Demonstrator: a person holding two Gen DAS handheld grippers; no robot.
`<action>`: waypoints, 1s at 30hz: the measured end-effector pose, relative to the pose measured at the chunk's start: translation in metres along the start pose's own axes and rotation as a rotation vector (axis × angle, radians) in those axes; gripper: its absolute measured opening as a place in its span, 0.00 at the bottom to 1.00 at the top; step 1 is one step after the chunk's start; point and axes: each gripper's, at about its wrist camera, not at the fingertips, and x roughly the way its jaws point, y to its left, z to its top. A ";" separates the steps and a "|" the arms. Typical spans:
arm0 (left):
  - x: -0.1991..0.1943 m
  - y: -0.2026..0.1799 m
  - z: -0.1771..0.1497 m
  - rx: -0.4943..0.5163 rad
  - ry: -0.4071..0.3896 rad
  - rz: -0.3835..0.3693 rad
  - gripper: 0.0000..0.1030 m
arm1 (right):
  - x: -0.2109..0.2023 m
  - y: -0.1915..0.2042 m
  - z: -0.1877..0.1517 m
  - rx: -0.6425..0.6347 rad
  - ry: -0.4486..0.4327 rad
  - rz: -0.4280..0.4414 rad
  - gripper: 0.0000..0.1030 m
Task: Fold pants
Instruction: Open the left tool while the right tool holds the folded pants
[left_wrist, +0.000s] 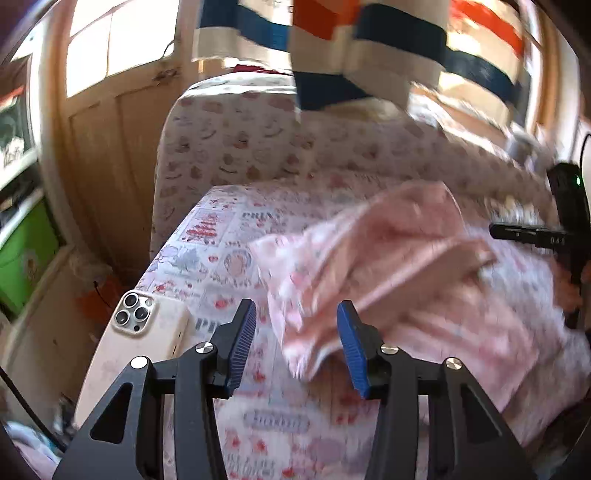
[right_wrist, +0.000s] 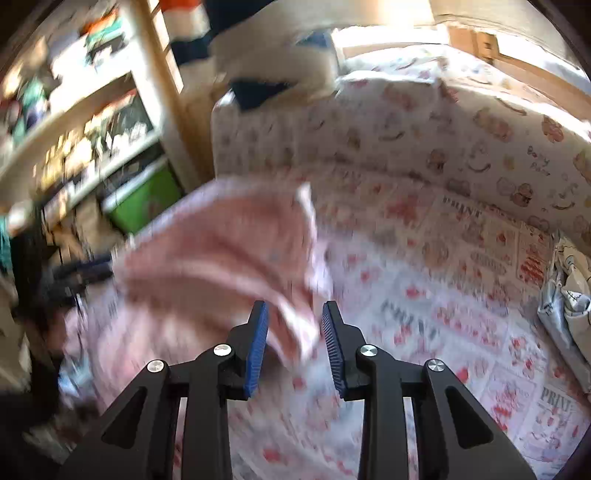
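I am looking along the left gripper (left_wrist: 295, 343), and its fingers (left_wrist: 242, 347) are standing spread with a corner of the pink pants (left_wrist: 399, 266) lying between them, not pinched. On the right gripper (right_wrist: 293, 347) the fingers (right_wrist: 256, 350) are likewise standing apart, with a fold of the pants (right_wrist: 221, 258) hanging loose in the gap, untouched by either pad as far as the blur lets me judge.

The pants are sitting in a rumpled heap on the printed bed sheet (left_wrist: 207, 236), towards the near left part of the bed, nothing like flat yet. I am judging the main risk to be that a loose, doubled corner is sliding back and leaving a skewed crease, since neither gripper is holding it.

Just left of my left gripper a phone (left_wrist: 147, 332) is lying at the bed's near left edge, partly over it; a sweep of cloth or a finger could be knocking it to the floor. Beyond that edge there is only floor and a green bin (left_wrist: 26, 258).

To the right the sheet is lying open, giving me room to spread. Farther off, the patterned mattress (right_wrist: 461, 122) is standing up as a wall, and a striped cloth (left_wrist: 332, 44) is hanging low over it, limiting any far, high swing.
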 end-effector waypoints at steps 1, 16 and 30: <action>0.005 0.003 0.005 -0.029 0.017 0.000 0.44 | 0.002 -0.002 0.008 0.031 -0.012 -0.005 0.31; 0.042 0.000 -0.012 0.000 0.189 -0.014 0.43 | 0.034 0.021 0.004 -0.031 0.159 -0.065 0.31; 0.023 -0.006 -0.013 0.057 0.124 0.062 0.27 | 0.019 0.022 -0.029 -0.118 0.131 -0.141 0.05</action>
